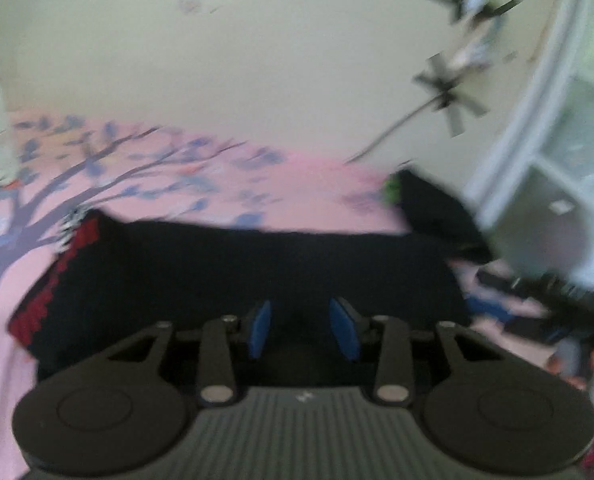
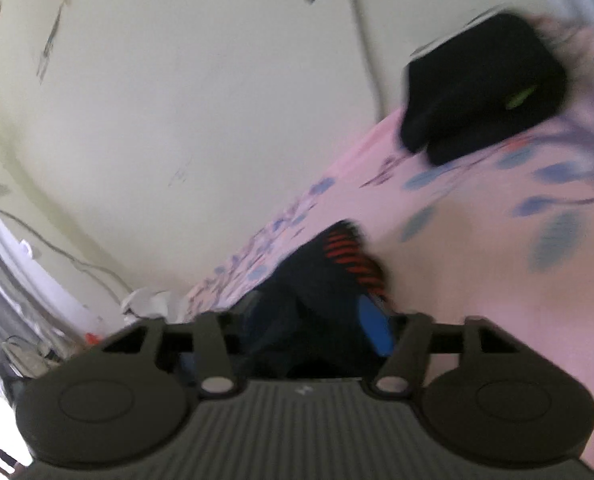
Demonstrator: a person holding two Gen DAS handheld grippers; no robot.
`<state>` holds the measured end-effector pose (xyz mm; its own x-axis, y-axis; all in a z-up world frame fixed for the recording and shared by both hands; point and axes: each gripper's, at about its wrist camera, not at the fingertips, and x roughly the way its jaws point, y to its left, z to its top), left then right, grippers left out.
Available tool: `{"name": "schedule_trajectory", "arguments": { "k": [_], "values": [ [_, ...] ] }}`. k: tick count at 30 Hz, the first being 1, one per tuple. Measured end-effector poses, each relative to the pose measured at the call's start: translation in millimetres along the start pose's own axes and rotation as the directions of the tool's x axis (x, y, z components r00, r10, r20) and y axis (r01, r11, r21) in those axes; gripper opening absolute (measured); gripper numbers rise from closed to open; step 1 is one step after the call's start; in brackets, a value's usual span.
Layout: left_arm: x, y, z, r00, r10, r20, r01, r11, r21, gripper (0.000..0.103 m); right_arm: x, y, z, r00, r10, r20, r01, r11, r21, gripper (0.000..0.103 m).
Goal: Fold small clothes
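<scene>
Pink tree-print sheet (image 1: 317, 184) — dark garment (image 1: 237, 272) on it; left claw (image 1: 303, 328) and right claw (image 2: 309, 332) both spread, empty.

We see a pink bedsheet (image 1: 317, 176) printed with a purple tree and blue leaves. On it lies a black garment (image 1: 217, 264) with a red zigzag band along one edge. A second black cloth (image 2: 485, 84) shows a small green mark. Our hand-held gripper (image 1: 303, 326) has blue pads.
</scene>
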<state>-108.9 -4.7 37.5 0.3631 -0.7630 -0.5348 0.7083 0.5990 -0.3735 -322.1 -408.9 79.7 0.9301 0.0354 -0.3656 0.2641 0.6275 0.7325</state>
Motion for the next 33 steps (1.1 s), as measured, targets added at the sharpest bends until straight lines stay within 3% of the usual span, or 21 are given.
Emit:
{"name": "schedule_trajectory", "arguments": {
  "k": [4,7,9,13,16,18,23,27,30,33],
  "values": [
    [20.7,-7.6,0.9,0.984,-0.162,-0.069,0.160,0.986,-0.043,0.033,-20.9,-12.4,-0.2,0.997,-0.061,-0.049,0.062,0.998,0.015,0.063],
    [50.5,0.4,-8.5,0.974,-0.164,-0.154,0.151,0.984,-0.093,0.029,-11.2,-21.6,-5.1,0.991,-0.068,-0.116,0.077,0.994,0.074,0.062],
    [56.3,11.6,-12.5,0.972,-0.194,-0.134,0.178,0.976,-0.125,0.026,-1.6,-25.0,-7.9,0.992,-0.009,-0.124,0.023,0.993,0.117,0.060],
    [59.5,26.8,-14.8,0.964,-0.233,-0.126,0.201,0.954,-0.221,0.020,33.7,-8.2,-10.6,0.987,0.028,-0.161,-0.012,0.995,0.099,0.055],
    [56.8,27.2,-16.5,0.966,-0.230,-0.120,0.199,0.953,-0.229,0.020,55.5,0.8,-15.6,0.980,0.036,-0.196,-0.003,0.986,0.165,0.036],
    [53.3,28.9,-16.5,0.965,-0.234,-0.119,0.200,0.950,-0.241,0.020,56.0,11.2,-14.1,0.983,0.061,-0.172,-0.029,0.983,0.179,0.032],
    [43.6,34.7,-15.2,0.961,-0.248,-0.124,0.213,0.946,-0.245,0.020,37.3,101.8,-11.1,0.978,0.144,-0.149,-0.162,0.980,-0.117,0.030],
    [13.9,42.9,-13.8,0.971,-0.229,-0.074,0.209,0.953,-0.220,0.019,66.3,172.4,-30.3,0.960,0.148,-0.237,-0.226,0.910,-0.347,0.030],
    [-36.5,70.4,-18.6,0.987,-0.158,0.036,0.162,0.963,-0.216,0.021,103.4,203.9,-47.7,0.932,0.153,-0.327,-0.283,0.872,-0.400,0.030],
    [-88.4,109.1,-28.3,0.989,-0.036,0.142,0.076,0.954,-0.291,0.036,148.6,228.3,-70.8,0.892,0.140,-0.430,-0.331,0.849,-0.412,0.030]
  ]
}}
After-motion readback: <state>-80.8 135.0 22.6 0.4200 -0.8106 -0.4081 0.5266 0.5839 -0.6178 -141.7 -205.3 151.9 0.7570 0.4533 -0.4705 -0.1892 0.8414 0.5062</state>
